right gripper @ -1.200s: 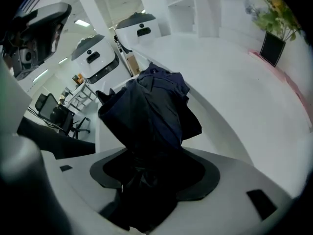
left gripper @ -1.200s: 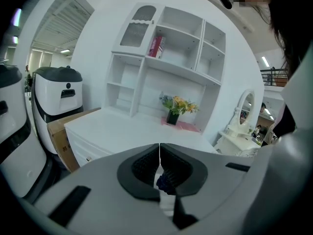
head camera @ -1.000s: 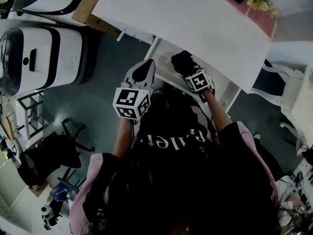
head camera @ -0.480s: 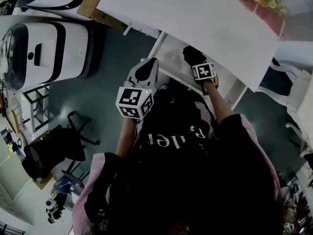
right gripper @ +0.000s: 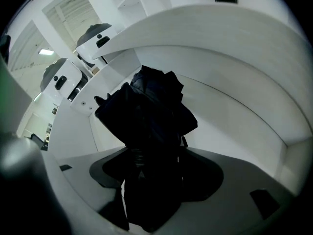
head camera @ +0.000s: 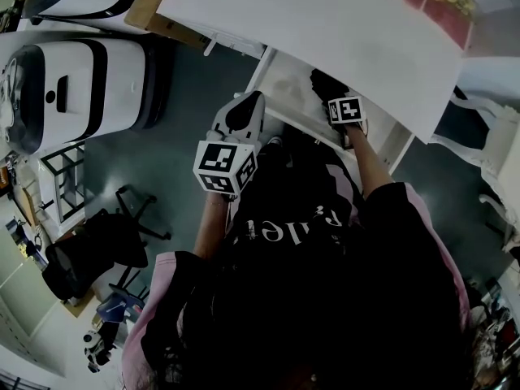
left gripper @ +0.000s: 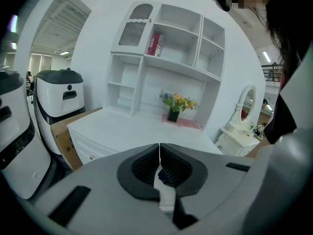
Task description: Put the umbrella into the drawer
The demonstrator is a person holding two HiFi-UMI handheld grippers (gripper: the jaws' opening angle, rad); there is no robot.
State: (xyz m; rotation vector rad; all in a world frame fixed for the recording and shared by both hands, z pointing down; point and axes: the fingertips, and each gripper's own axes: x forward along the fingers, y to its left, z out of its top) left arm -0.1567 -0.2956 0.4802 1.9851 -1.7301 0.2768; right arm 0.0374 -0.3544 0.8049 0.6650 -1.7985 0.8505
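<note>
Right gripper (right gripper: 151,156): clamped on black umbrella (right gripper: 152,106), at pulled-out drawer (right gripper: 234,116). Left gripper (left gripper: 159,150): jaws together, empty. Risk: loose canopy may snag the drawer's edge.

Black shirt (head camera: 284,258), white lettering (head camera: 284,227), pink sleeves (head camera: 146,323).

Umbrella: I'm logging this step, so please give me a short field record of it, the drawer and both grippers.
umbrella: black, folded, inside the drawer
drawer: white, open, under the desk top
right gripper: shut on umbrella, reaching into drawer
left gripper: jaws together, empty, outside the drawer
umbrella touching drawer floor: cannot tell
release: not yet done
</note>
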